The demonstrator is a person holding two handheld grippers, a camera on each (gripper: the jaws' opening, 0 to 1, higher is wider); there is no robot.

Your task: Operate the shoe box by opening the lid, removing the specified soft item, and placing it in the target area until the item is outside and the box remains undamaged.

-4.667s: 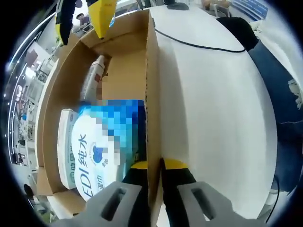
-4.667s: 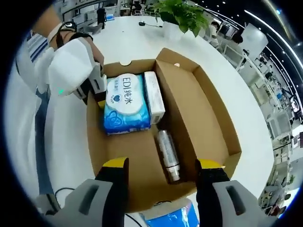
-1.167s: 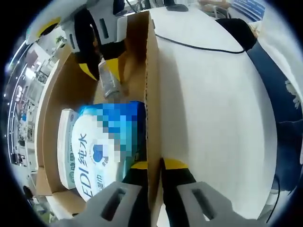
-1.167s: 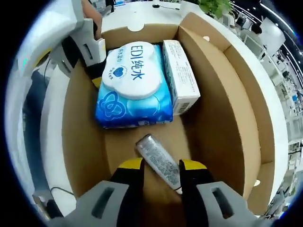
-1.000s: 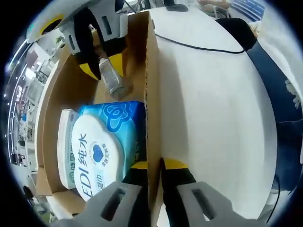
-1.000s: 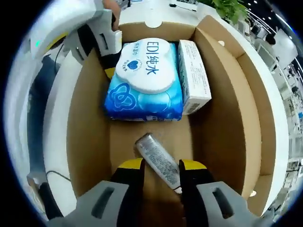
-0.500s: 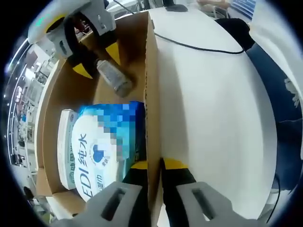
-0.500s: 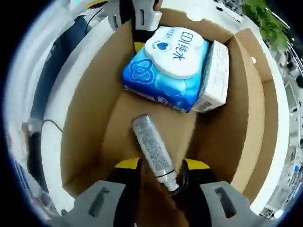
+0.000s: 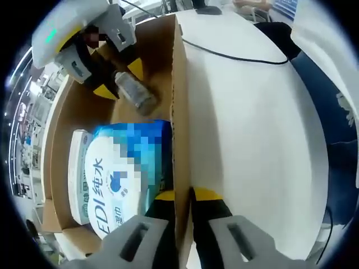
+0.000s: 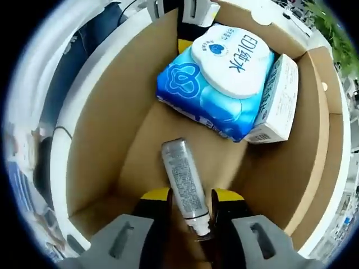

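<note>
An open cardboard shoe box (image 9: 179, 101) lies on a white table. Inside it are a blue soft wipes pack (image 10: 224, 73) with a white lid and a white carton (image 10: 277, 103) beside it. My right gripper (image 10: 190, 199) is shut on a silver tube (image 10: 185, 179), which it holds above the box floor (image 10: 104, 140). In the left gripper view the same tube (image 9: 134, 92) juts from the right gripper (image 9: 109, 75) over the far end of the box. My left gripper (image 9: 182, 196) is shut on the box's side wall, next to the wipes pack (image 9: 120, 179).
A black cable (image 9: 235, 53) runs across the white table (image 9: 252, 145) to the right of the box. A person's dark clothing (image 9: 336, 123) borders the table's right side. The left gripper's body (image 10: 188, 19) shows at the box's far wall.
My right gripper went down into the box, shut on the silver tube and raised it off the floor. The left gripper stayed clamped on the wall.
</note>
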